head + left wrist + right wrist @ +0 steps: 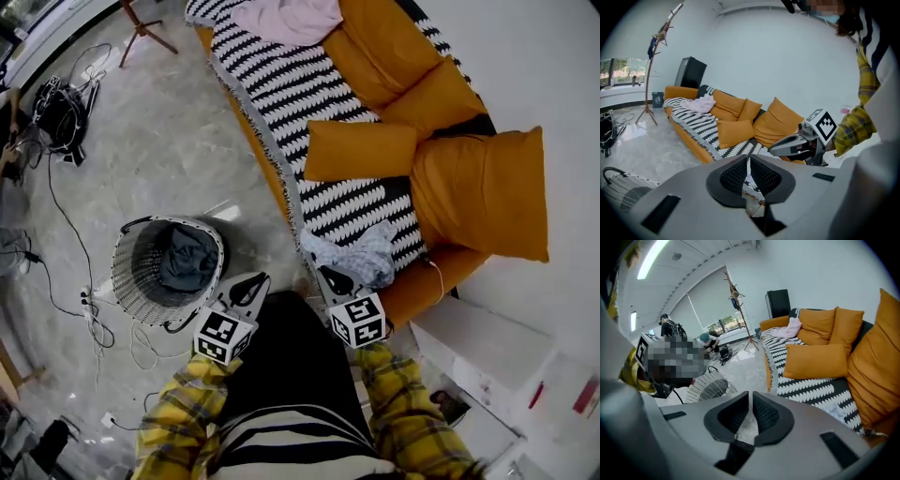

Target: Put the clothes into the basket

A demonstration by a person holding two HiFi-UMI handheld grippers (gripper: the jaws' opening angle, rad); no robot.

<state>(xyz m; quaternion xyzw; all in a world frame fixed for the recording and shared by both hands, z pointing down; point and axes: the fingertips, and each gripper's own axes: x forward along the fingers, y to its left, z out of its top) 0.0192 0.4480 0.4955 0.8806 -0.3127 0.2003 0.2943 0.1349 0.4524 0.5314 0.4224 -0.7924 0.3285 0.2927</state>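
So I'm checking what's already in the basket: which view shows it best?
Head view: it looks down into the basket, a dark garment inside. The right gripper view shows mostly its outer wall, the left gripper view just an edge.

Yellow plaid sleeves with dark check lines: left sleeve (pixel 183 412), right sleeve (pixel 405 412). Black top (pixel 295 375) with white stripes low down, maybe a jumper; the steep angle makes it hard to tell. Left gripper (pixel 246 291) and right gripper (pixel 336 280): grey plastic shells with dark tapered jaws. Each carries a white cube with black square markers: left cube (pixel 223 336), right cube (pixel 358 320). Close up, the pads (pixel 736 176) are black ribbed mesh, set in a smooth grey body with dark rectangular slots.
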